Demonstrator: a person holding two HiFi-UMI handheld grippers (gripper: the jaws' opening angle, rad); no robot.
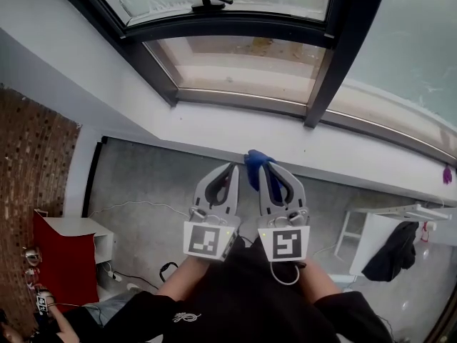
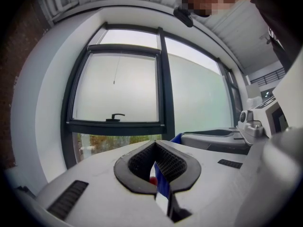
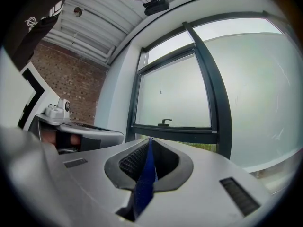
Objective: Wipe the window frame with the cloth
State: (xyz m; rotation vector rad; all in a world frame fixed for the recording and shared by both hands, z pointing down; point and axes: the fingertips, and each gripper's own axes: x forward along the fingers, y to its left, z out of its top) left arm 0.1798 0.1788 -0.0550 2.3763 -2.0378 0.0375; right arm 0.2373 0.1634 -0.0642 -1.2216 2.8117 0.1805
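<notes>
The dark window frame (image 1: 235,28) runs across the top of the head view, with a black handle (image 1: 211,4) on its upper sash. Both grippers are held side by side below the white sill (image 1: 214,131), apart from the frame. My right gripper (image 1: 270,166) is shut on a blue cloth (image 1: 253,164), which bunches at its tips. In the right gripper view the cloth (image 3: 146,178) is pinched between the jaws (image 3: 150,141), with the frame (image 3: 213,98) ahead. My left gripper (image 1: 232,168) is shut. A thin blue sliver shows in its slit (image 2: 155,143), and I cannot tell what that is.
A brick wall (image 1: 28,163) stands at the left. On the floor below are a red and white cabinet (image 1: 68,263) with cables beside it, and a white table (image 1: 393,216) with a dark garment (image 1: 393,256) hanging on it at the right.
</notes>
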